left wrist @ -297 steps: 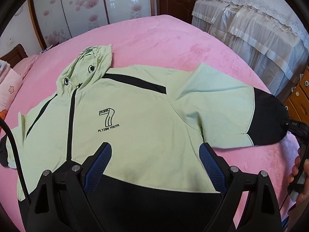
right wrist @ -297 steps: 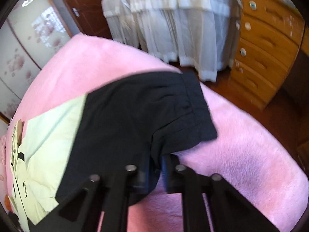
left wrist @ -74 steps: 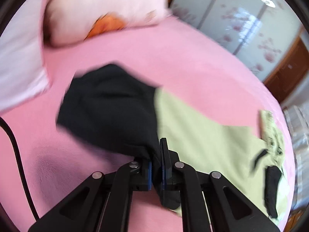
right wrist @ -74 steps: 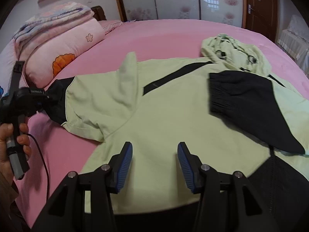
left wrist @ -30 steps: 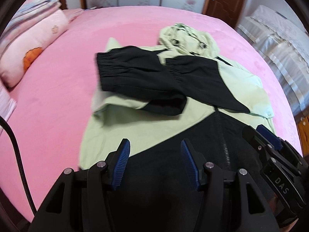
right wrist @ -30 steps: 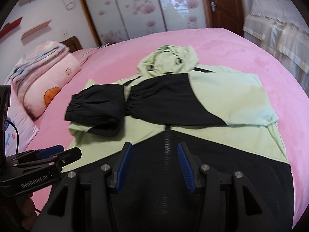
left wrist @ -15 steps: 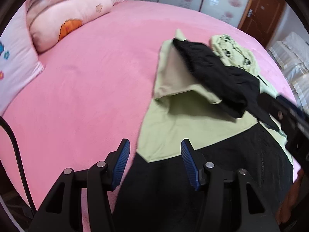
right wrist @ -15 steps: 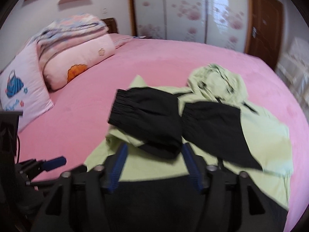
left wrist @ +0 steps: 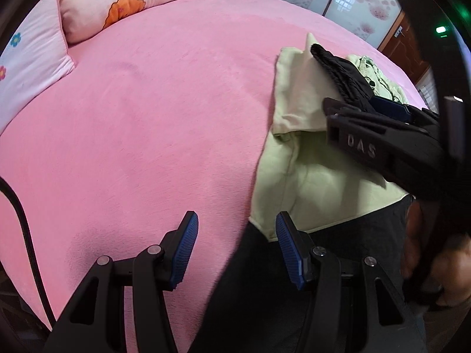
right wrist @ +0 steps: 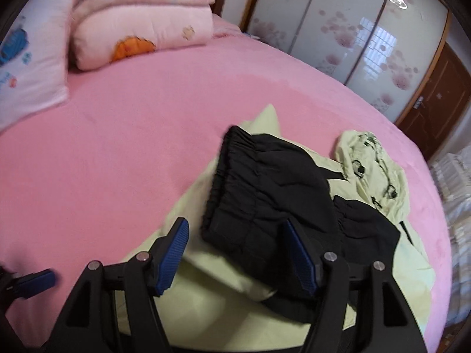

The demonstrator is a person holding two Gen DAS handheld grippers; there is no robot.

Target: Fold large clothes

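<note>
Currently, item by item, left to right.

Pink plush bedspread: bare on the left of both views; a pale pink pillow with an orange flower print lies at its far left edge.

Left gripper: blue-padded jaws spread, nothing between them. It hangs over the left border of the garment's dark hem, one pad above the bedspread, the other above the cloth; contact is not evident.

Pale green hooded jacket with black sleeve ends and a black hem band: lies flat on the right part of the bedspread. Both black sleeve ends are already laid across the chest, side by side. Long axis runs from the black hem, nearest the cameras, away to the crumpled green hood at the far end; the hood points toward the flowered sliding wardrobe doors.

Right gripper: jaws have just been opening and stand wide, empty, above the folded left sleeve and the green panel beside it.

Step in hand, judged: sleeves done, both tools repositioning along the left side for a body fold.

Next move, judged: pinching the left edge at hem and shoulder level together, then carrying it across evenly so the stacked sleeves do not slide.
</note>
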